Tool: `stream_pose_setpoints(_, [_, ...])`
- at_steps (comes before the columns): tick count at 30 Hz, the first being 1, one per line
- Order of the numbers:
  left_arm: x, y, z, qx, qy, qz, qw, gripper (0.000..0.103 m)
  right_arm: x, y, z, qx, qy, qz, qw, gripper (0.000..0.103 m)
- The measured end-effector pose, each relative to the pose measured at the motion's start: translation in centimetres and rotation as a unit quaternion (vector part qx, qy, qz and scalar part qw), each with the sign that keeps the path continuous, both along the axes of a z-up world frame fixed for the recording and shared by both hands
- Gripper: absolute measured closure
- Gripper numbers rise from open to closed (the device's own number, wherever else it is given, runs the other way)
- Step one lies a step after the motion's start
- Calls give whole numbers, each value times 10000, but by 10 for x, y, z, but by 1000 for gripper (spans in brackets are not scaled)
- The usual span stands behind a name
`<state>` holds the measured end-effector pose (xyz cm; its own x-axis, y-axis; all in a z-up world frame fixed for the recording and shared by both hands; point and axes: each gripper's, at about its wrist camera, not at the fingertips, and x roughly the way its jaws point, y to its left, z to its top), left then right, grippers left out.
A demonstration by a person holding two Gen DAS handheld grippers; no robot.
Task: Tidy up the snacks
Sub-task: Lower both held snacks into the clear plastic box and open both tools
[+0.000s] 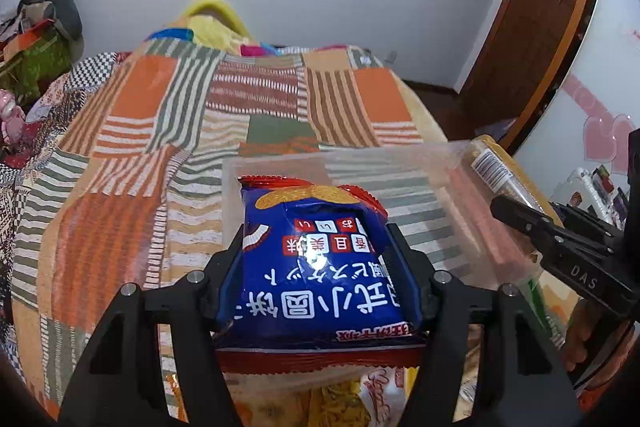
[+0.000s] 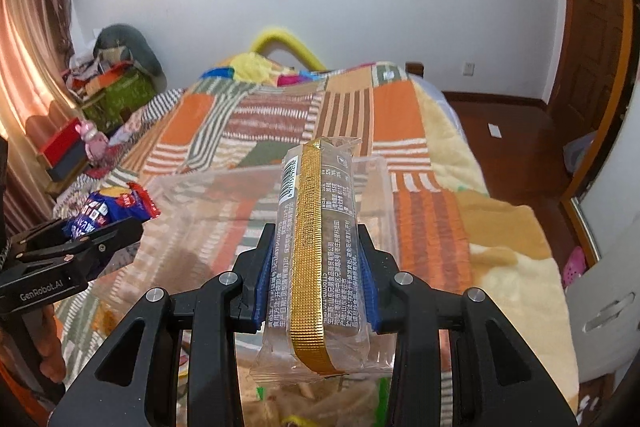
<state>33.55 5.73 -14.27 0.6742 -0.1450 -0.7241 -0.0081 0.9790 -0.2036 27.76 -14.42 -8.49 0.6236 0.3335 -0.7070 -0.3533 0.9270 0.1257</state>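
Note:
My left gripper (image 1: 316, 259) is shut on a blue snack bag (image 1: 320, 259) with red edges and holds it above the near left part of a clear plastic bin (image 1: 400, 163) on the bed. My right gripper (image 2: 316, 267) is shut on a clear snack pack with a gold strip (image 2: 316, 247) and holds it above the same bin (image 2: 192, 227). The right gripper and its pack also show at the right of the left wrist view (image 1: 560, 235). The left gripper and the blue bag show at the left of the right wrist view (image 2: 108, 215).
The bin rests on a bed with an orange, green and white patchwork blanket (image 1: 160, 131). Other snack packs lie below the grippers (image 1: 360, 395). Cluttered boxes stand at the left (image 2: 112, 95). A wooden door (image 2: 592, 39) and dark floor are at the right.

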Motion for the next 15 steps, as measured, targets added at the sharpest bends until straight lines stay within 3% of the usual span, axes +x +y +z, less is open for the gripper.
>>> stream_pose_setpoints(9, [7,-14,-9,276,106,-244,9993,39,1,-1,-9,-61,342,161,9993,69])
stream_pose_setpoints(15, [3,-18,-2,374,47,-269,9989,36,1,4,4,-184,167,245,9994,69])
